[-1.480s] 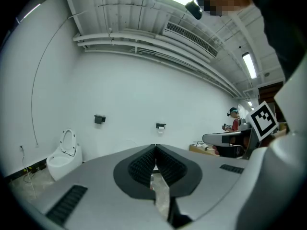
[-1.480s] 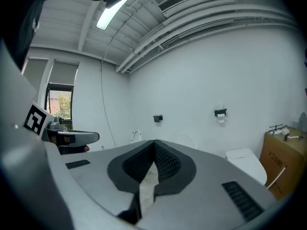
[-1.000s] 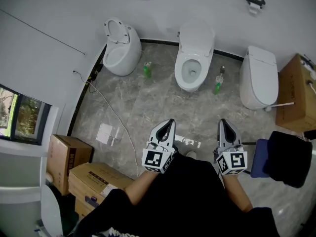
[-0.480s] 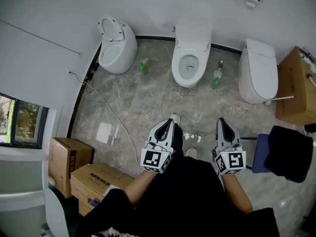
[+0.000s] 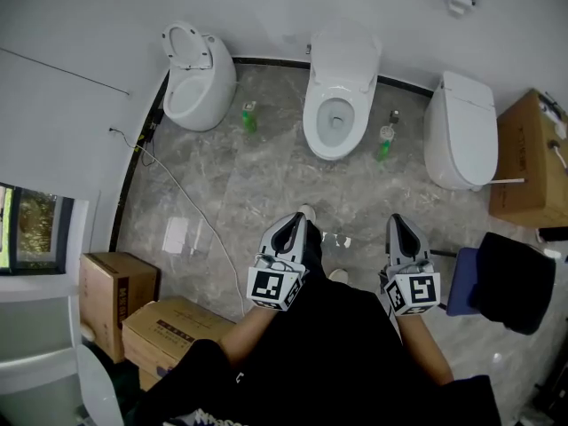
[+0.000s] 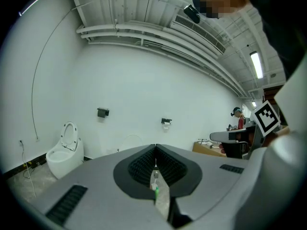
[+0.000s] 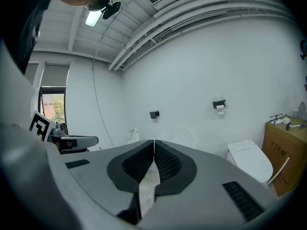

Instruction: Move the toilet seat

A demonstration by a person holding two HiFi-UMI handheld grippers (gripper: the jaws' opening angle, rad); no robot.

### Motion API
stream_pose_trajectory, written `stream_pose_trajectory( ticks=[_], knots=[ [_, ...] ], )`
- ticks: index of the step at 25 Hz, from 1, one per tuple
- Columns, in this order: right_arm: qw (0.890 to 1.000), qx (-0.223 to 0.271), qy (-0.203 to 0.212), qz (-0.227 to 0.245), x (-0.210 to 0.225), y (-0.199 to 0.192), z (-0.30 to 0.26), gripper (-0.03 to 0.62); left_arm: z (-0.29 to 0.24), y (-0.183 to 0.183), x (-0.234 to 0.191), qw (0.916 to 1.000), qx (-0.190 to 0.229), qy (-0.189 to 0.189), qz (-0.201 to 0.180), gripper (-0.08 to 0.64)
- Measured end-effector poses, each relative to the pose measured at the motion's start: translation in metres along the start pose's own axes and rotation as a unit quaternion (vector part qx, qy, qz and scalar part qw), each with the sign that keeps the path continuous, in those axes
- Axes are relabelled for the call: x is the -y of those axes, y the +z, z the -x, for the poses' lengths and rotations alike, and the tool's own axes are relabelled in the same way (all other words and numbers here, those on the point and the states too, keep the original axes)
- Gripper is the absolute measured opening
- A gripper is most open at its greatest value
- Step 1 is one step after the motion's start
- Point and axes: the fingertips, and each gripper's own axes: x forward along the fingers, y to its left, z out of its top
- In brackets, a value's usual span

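**Grey stone floor, three toilets: seat not yet reached**

Grey marbled floor runs from the person's feet to a white wall. All places below are taken from the middle toilet [image 5: 330,152].

- Left gripper [image 5: 303,219] and right gripper [image 5: 398,221] are held low in front of the body, well short of the middle toilet's front. Both point roughly level toward it.
- Each gripper view shows its jaws clenched tip to tip with nothing between them.
- A loose cable [image 5: 191,207] trails over the floor, well to the left of that toilet.
- Two green bottles stand close on either side of it, one to the left [image 5: 248,116] and one to the right [image 5: 383,146].
- The seat ring [image 5: 311,121] reads as lying down on the bowl rim. It is white, smooth and oval around the open bowl. The lid [image 5: 346,60] stands raised behind it against the wall.
- An egg-shaped toilet [image 5: 191,91] sits far left, its ring up. A closed toilet [image 5: 461,136] sits to the right, with a cardboard box [image 5: 528,162] beyond that.

Judgement: the step is the approach, and the middle toilet is the likely target since the body faces it.

To do it well:
- Close in squarely between the bottles without kicking them.
- Open one tool before arrival.
- Take the ring at its front edge, where there is an overhang to pinch.
- The glazed plastic is probably slippery, so grip firmly.
- Swing the ring on its hinge rather than pulling outward.
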Motion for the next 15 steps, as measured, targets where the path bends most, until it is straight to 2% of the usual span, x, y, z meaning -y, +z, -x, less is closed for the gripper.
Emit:
stream_pose_trajectory(
  ticks=[5,9,15],
  knots=[
    [1.000,-0.020,0.002,0.005,-0.002,0.014,-0.064,0.031,-0.045,0.006,-0.054,0.9998,-0.007,0.009,0.017,0.015],
    [0.999,-0.020,0.038,0.021,-0.008,0.026,-0.121,0.031,-0.082,0.016,-0.098,0.9996,-0.009,0.003,0.026,0.015],
    [0.998,-0.055,0.031,0.014,-0.012,0.038,-0.200,0.032,-0.127,0.025,-0.160,0.9988,-0.021,-0.011,0.043,0.015]
  ],
)
